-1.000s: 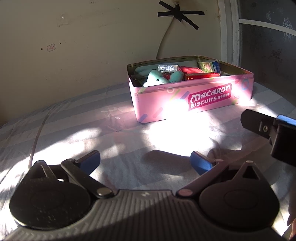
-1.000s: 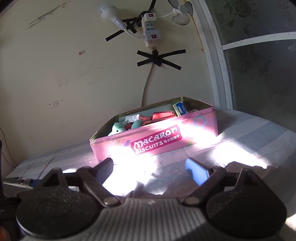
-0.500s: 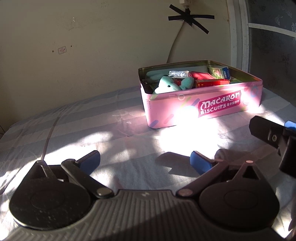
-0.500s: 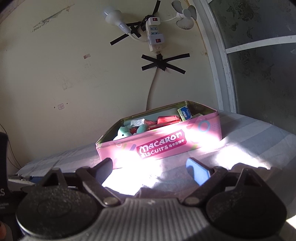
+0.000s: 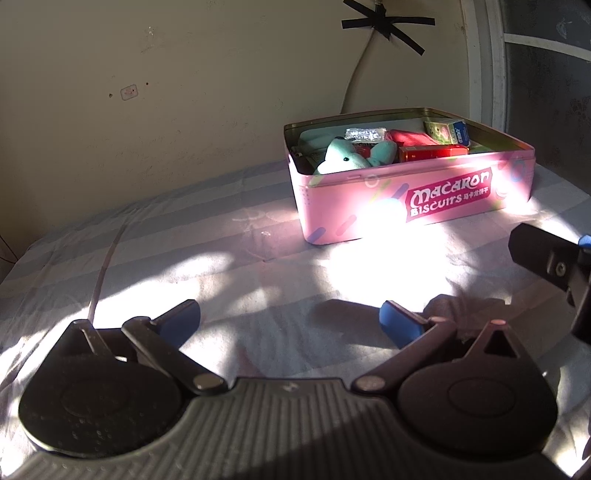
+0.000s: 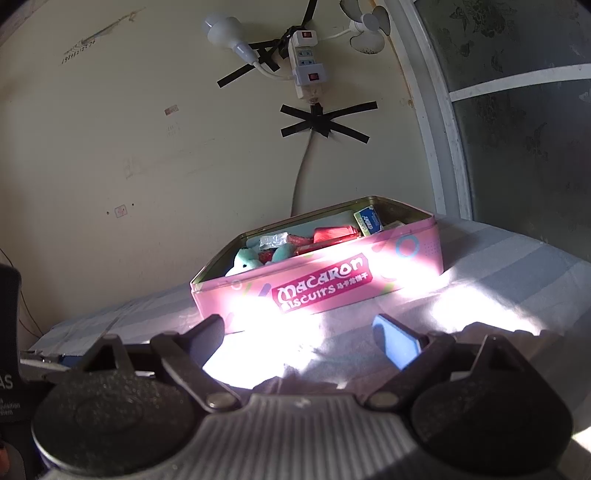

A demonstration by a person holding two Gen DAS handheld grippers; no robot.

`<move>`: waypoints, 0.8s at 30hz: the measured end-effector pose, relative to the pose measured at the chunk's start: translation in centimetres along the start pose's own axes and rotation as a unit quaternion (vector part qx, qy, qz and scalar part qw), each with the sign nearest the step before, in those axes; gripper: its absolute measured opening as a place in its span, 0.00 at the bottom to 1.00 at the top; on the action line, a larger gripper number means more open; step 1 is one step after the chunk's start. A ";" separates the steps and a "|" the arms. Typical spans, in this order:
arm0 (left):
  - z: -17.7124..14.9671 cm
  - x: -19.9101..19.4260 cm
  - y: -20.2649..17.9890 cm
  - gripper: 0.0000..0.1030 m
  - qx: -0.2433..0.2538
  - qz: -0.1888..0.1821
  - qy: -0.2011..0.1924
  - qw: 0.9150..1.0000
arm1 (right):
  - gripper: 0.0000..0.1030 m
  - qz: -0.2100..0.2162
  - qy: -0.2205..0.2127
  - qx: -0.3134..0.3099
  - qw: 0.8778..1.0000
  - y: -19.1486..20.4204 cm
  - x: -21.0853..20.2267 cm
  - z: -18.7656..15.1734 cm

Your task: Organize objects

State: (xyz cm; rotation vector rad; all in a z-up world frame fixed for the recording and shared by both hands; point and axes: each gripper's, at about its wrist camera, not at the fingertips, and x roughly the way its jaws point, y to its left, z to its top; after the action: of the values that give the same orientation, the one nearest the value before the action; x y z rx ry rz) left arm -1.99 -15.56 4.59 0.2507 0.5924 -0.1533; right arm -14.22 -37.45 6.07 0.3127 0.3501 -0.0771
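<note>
A pink "Macaron Biscuits" tin (image 5: 424, 199) (image 6: 325, 284) stands open on the striped sheet, near the wall. Inside lie a mint plush toy (image 5: 345, 157) (image 6: 245, 260), a red box (image 5: 430, 152) (image 6: 332, 234), a silver foil packet (image 5: 364, 133) (image 6: 273, 240) and a small green and blue carton (image 5: 448, 132) (image 6: 367, 220). My left gripper (image 5: 290, 321) hangs open and empty well short of the tin. My right gripper (image 6: 299, 334) is also open and empty, just in front of the tin; its dark body (image 5: 554, 262) shows at the right edge of the left wrist view.
A striped bed sheet (image 5: 184, 258) covers the surface, with bright sun patches. The cream wall (image 5: 184, 92) stands right behind the tin, with a taped cable (image 6: 306, 162), a power strip (image 6: 306, 70) and a bulb (image 6: 225, 31). A window frame (image 6: 436, 129) rises at the right.
Both grippers have drawn back and tilted slightly, so the tin sits further right in the left view and a little farther in the right view. Both stayed open.
</note>
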 end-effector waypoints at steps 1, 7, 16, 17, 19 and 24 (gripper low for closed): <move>0.0 0.0 0.0 1.00 0.000 -0.001 0.001 1.000 | 0.89 -0.001 0.000 0.000 1.000 0.0 0.0 0.0; 0.0 0.2 -0.1 1.00 -0.001 -0.003 0.009 1.000 | 0.89 -0.001 0.004 0.003 1.000 0.1 0.0 -0.1; 0.0 0.6 -0.4 1.00 0.003 0.000 0.021 1.000 | 0.89 0.000 0.010 0.006 1.000 0.0 0.4 -0.1; 0.0 0.6 -0.4 1.00 0.002 0.000 0.022 1.000 | 0.89 0.000 0.011 0.007 1.000 -0.1 0.4 -0.1; 0.0 0.7 -0.4 1.00 0.001 -0.002 0.025 1.000 | 0.89 0.000 0.011 0.008 1.000 0.0 0.4 -0.1; -0.1 1.0 -0.4 1.00 -0.001 -0.003 0.032 0.999 | 0.89 0.000 0.013 0.009 1.000 0.0 0.5 -0.2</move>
State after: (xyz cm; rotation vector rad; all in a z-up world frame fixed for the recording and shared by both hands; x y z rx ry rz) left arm -1.26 -15.97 3.87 0.2527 0.6577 -0.1517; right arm -13.79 -37.44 5.70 0.3319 0.3748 -0.0761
